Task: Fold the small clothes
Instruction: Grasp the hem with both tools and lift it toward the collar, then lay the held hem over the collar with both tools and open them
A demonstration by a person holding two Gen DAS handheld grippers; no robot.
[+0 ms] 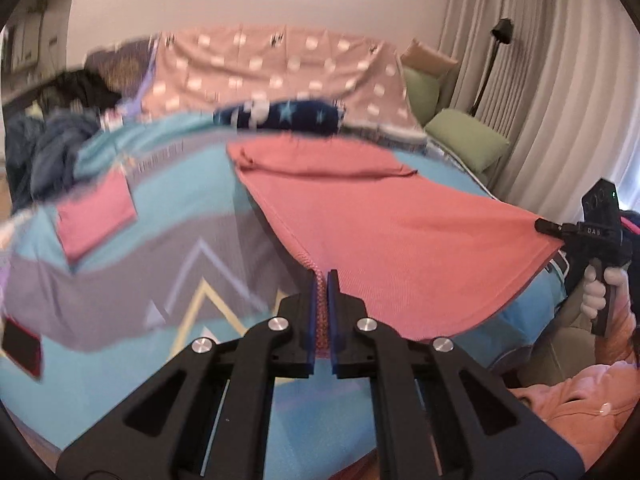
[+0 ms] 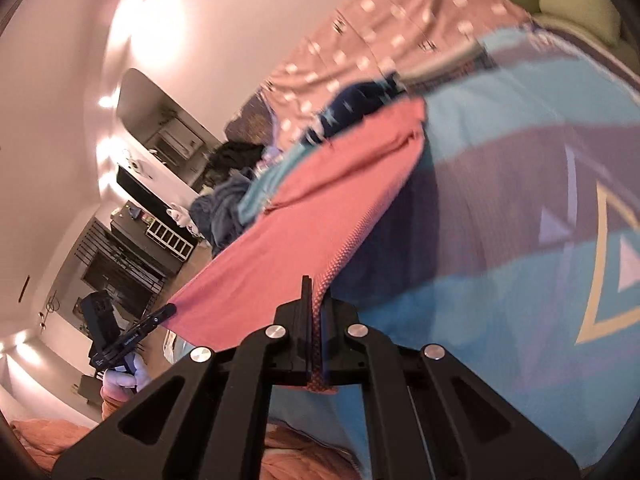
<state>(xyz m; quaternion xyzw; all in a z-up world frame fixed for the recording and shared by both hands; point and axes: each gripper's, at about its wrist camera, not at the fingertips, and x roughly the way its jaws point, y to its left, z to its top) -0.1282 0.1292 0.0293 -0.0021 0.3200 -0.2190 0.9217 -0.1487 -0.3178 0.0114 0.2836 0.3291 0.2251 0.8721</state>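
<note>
A coral-pink garment (image 1: 372, 224) lies stretched over the blue and grey patterned bedspread (image 1: 168, 248). My left gripper (image 1: 321, 280) is shut on one near corner of its hem. My right gripper (image 2: 316, 288) is shut on the other near corner, and it also shows at the right edge of the left wrist view (image 1: 552, 226). The garment (image 2: 280, 232) hangs taut between the two grippers, lifted off the bed at its near edge. Its far end is folded over near a dark blue star-print cloth (image 1: 288, 118).
A small folded pink piece (image 1: 96, 212) lies on the bedspread at the left. A pile of dark blue clothes (image 1: 52, 148) sits at the far left. A pink dotted blanket (image 1: 280, 68) covers the back. Green cushions (image 1: 464, 140), a floor lamp (image 1: 500, 40) and curtains stand at the right.
</note>
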